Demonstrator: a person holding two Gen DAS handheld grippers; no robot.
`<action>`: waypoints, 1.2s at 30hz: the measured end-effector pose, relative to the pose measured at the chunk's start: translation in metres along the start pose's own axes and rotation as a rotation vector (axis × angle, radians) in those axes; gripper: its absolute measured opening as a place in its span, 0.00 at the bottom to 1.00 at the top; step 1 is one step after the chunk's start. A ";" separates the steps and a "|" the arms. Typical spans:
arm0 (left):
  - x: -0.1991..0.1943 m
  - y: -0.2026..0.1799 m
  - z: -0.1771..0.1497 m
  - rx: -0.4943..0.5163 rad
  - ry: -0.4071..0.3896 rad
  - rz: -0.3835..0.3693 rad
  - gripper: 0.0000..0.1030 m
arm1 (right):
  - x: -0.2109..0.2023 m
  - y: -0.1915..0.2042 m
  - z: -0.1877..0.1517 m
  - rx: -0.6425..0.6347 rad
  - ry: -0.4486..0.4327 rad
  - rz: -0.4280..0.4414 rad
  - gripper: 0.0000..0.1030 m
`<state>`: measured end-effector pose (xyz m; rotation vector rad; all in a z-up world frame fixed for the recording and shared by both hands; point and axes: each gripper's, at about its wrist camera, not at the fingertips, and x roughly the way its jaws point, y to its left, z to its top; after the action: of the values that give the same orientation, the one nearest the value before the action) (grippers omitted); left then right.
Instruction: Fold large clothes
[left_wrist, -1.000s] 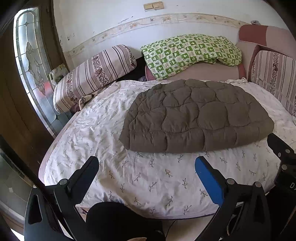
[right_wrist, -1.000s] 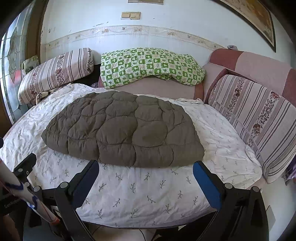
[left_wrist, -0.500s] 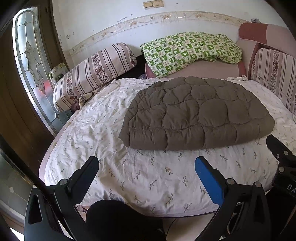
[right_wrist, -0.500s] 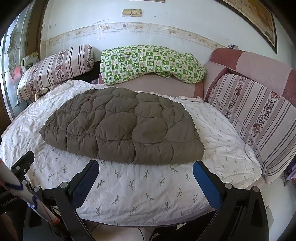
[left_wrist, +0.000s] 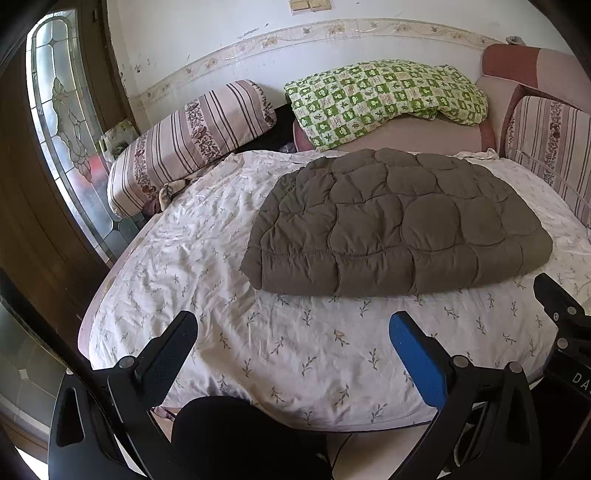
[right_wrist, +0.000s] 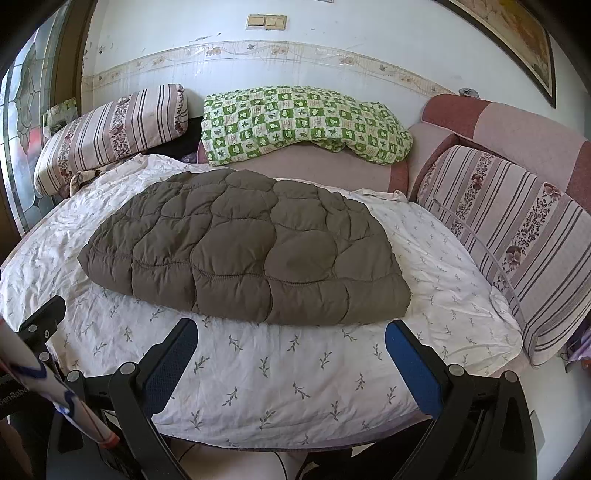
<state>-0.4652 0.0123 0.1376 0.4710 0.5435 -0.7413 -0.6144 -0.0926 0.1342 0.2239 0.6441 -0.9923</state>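
The quilted jacket (left_wrist: 399, 225) is puffy matt cloth on a wrinkled cotton-like sheet (left_wrist: 295, 343); the wall (right_wrist: 369, 29) looks glossy.

Right gripper (left_wrist: 561, 317), cut by the right edge of the left wrist view; only one finger and part of a printed label show, the letters unreadable. Left gripper (right_wrist: 40, 325), likewise cut by the left edge of the right wrist view. Picture frame (right_wrist: 517, 40), cropped by the top right corner. Underside of the quilted garment (right_wrist: 251, 247), hidden against the sheet (right_wrist: 280, 376); sleeves and collar not discernible.
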 end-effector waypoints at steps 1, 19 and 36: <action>0.000 0.000 0.000 0.001 0.000 0.002 1.00 | 0.000 0.000 0.000 0.000 0.002 0.000 1.00; 0.001 0.001 0.001 0.004 0.000 0.000 1.00 | 0.003 -0.001 -0.002 -0.001 0.008 0.002 1.00; 0.002 0.001 -0.001 0.002 0.003 -0.004 1.00 | 0.005 -0.002 -0.005 -0.001 0.011 0.000 1.00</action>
<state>-0.4636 0.0126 0.1358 0.4729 0.5471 -0.7453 -0.6163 -0.0951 0.1279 0.2285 0.6543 -0.9916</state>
